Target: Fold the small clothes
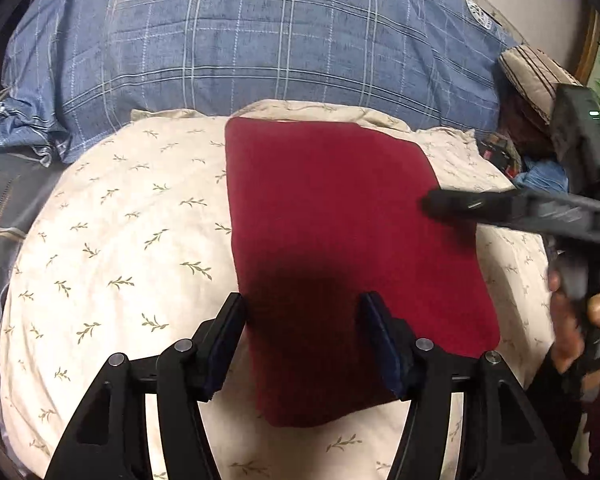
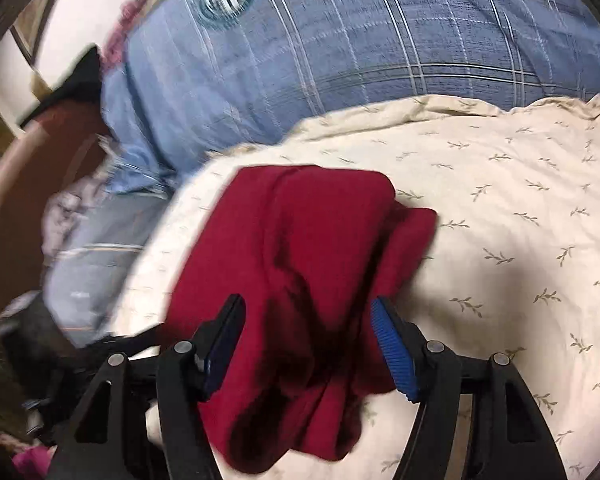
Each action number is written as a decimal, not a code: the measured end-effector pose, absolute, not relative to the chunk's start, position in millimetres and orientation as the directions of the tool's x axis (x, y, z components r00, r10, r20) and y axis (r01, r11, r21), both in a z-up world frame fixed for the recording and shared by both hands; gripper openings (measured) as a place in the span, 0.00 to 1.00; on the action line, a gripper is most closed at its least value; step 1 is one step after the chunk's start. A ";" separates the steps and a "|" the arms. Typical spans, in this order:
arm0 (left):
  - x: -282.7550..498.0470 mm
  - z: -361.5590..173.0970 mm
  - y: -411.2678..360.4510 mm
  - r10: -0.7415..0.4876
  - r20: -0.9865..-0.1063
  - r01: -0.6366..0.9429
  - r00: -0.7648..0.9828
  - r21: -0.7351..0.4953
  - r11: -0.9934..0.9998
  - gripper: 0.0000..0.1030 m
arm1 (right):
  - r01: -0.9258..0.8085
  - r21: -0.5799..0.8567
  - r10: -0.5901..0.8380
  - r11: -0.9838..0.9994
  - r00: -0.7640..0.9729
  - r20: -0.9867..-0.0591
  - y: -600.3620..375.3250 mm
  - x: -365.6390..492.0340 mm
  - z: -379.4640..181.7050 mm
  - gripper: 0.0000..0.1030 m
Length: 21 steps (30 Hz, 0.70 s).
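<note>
**Operator:** Cream, sprigged cotton is what I work on: a pillow [image 1: 112,240] on the bed, lying against the blue checked duvet [image 1: 260,60]. I use it because it gives a flat bed for the red garment [image 1: 332,216], which lies on its middle.

**Observer:** And your left gripper [image 1: 302,344]?

**Operator:** Its jaws stand part-way apart, empty, above the garment's near end. No cloth is pinched; the pads are clear of it. In its view the piece lies as a smooth rectangle, so I judge one fold is laid.

**Observer:** The right one?

**Operator:** My right gripper [image 2: 306,344] is also half-wide and holds nothing. From its side the red cloth shows doubled layers and a loose hanging end, blurred, so I cannot tell how neat that edge is. I keep both grippers above the near hem, likely to take it for the next fold.
</note>
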<state>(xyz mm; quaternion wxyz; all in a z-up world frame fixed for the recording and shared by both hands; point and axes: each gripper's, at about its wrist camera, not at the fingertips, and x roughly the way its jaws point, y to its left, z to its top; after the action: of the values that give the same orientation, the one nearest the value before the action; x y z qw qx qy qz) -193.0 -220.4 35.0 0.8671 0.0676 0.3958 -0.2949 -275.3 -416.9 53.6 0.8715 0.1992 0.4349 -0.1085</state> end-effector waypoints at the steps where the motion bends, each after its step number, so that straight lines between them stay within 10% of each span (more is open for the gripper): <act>1: -195.2 34.7 -220.6 -0.450 -0.721 0.558 0.527 -0.106 0.823 0.58 | 0.351 0.241 -0.013 0.905 0.589 -0.808 -414.5 -267.6 46.2 0.40; 9: -214.9 44.5 -209.8 -0.398 -0.667 0.498 0.630 -0.048 0.866 0.65 | 0.365 -0.042 -0.266 0.930 0.590 -0.763 -409.3 -256.4 56.1 0.08; 21: -217.4 38.6 -205.6 -0.380 -0.667 0.465 0.641 -0.056 0.883 0.65 | 0.287 0.172 -0.082 0.943 0.696 -0.713 -378.7 -308.2 97.5 0.40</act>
<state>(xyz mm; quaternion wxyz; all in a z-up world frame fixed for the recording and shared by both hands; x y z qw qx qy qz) -217.4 -205.6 38.6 0.9037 0.0606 0.3535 -0.2337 -308.2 -378.7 97.5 0.9108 0.1361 0.3764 -0.1012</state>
